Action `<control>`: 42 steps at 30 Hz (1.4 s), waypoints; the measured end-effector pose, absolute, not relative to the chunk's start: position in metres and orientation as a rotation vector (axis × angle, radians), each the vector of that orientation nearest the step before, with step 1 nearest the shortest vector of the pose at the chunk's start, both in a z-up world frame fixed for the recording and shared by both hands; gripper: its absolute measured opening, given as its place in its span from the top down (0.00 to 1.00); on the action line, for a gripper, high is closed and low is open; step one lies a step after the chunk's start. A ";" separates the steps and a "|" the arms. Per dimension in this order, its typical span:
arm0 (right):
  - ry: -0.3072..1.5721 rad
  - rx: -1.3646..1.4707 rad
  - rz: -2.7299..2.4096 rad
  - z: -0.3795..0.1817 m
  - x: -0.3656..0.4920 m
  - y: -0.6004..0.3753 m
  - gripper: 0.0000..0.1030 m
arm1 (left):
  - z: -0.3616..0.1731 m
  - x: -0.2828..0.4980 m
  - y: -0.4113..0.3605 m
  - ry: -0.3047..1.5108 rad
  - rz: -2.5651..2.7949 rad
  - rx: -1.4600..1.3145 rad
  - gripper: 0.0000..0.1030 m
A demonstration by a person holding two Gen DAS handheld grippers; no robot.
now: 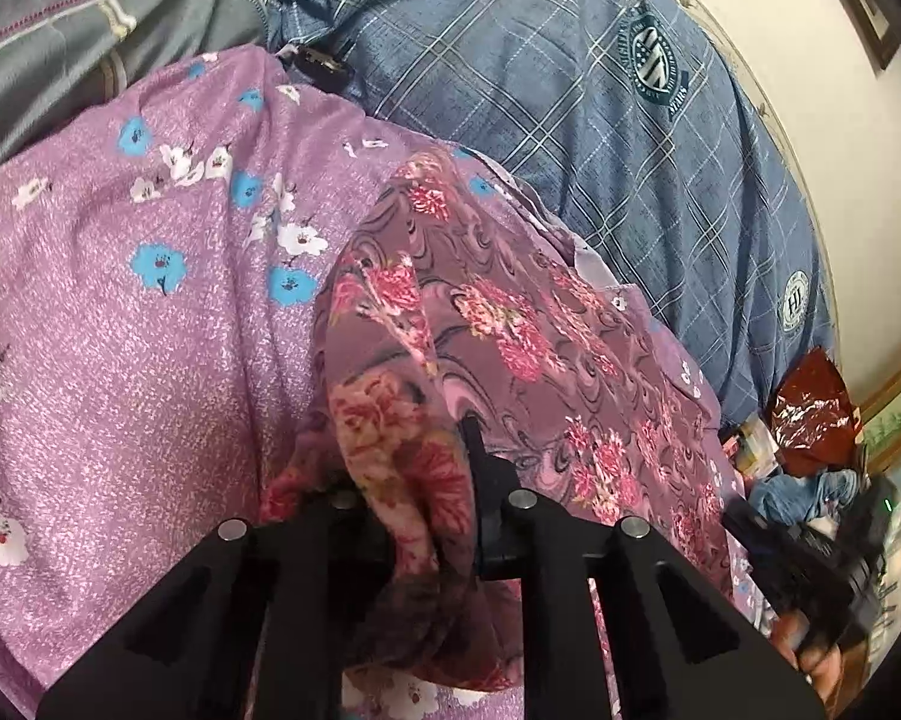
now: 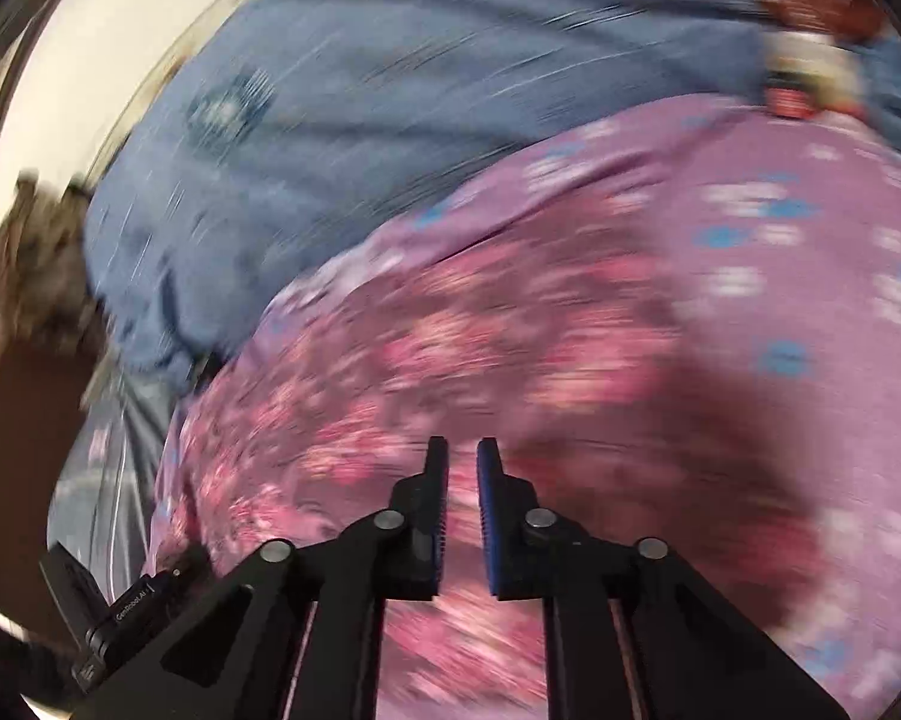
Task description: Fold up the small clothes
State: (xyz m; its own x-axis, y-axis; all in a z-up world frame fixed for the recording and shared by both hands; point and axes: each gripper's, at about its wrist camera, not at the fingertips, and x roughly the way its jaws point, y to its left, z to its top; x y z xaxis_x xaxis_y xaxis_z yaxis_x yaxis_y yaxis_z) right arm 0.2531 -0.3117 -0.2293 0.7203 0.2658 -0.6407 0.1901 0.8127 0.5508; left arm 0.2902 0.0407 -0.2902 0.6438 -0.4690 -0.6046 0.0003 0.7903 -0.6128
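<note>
Here, the left gripper (image 1: 432, 480) is clamped on a bunched fold of the floral garment (image 1: 510, 324), a maroon cloth printed with pink roses that wraps over its fingers. From that pinched end the garment runs in a long band away from the camera, up and toward the right, lying on a lilac bedsheet (image 1: 120, 312) dotted with blue and white flowers. A blue plaid quilt (image 1: 630, 138) lies beyond it. The right gripper (image 2: 462, 468), seen through heavy blur, hangs just above the same garment (image 2: 450, 348) with its fingers drawn nearly together and only a narrow slit between the pads; nothing is caught in them. A red foil bag (image 1: 810, 408) sits at the bed's far edge.
</note>
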 end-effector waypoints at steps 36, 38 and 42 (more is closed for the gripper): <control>0.660 0.966 0.132 -0.254 0.236 -0.460 0.83 | -0.196 0.250 -0.225 0.735 -0.640 -0.029 0.94; 0.708 1.003 0.173 -0.263 0.243 -0.467 0.66 | -0.212 0.249 -0.253 0.809 -0.667 0.001 0.91; 0.743 1.075 0.247 -0.275 0.254 -0.472 0.52 | -0.224 0.245 -0.249 0.937 -0.739 -0.040 0.70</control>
